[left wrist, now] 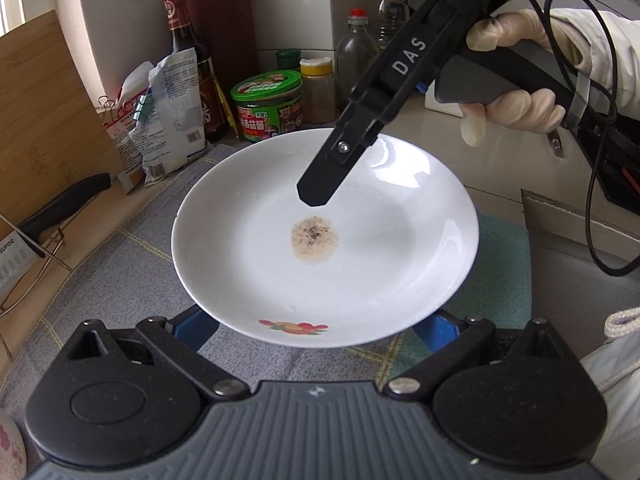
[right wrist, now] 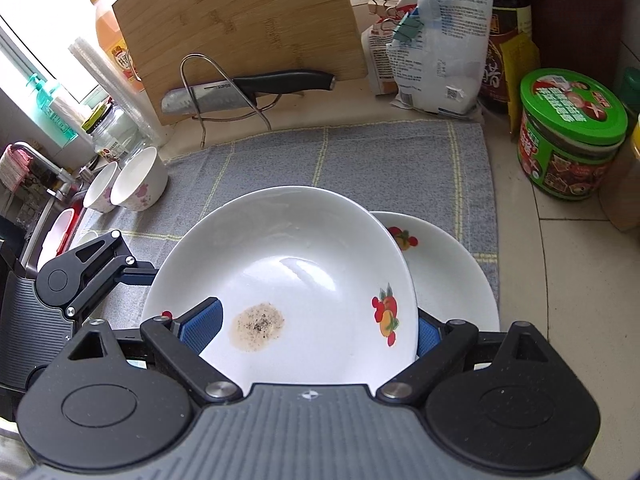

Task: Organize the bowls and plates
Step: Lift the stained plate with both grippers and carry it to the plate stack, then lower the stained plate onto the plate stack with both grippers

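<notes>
A white plate (left wrist: 360,264) with a brown speckled stain and fruit prints hangs tilted above the grey checked cloth (right wrist: 360,160). My right gripper (right wrist: 316,332) straddles its rim. The left blue pad (right wrist: 202,326) lies on the inner face, and the right pad is under the rim. It reaches in from the upper right in the left wrist view (left wrist: 316,192). My left gripper (left wrist: 314,328) stands wide, with the plate's near rim over its fingers. A second fruit-print plate (right wrist: 452,280) lies on the cloth under the held one. Two flowered bowls (right wrist: 138,184) stand at the cloth's left end.
At the back, a bamboo cutting board (right wrist: 240,20) leans behind a knife (right wrist: 248,84) on a wire stand. Clipped bags (right wrist: 436,48), a dark bottle (right wrist: 504,40) and a green tin (right wrist: 568,136) crowd the back right. The sink (right wrist: 56,236) lies to the left.
</notes>
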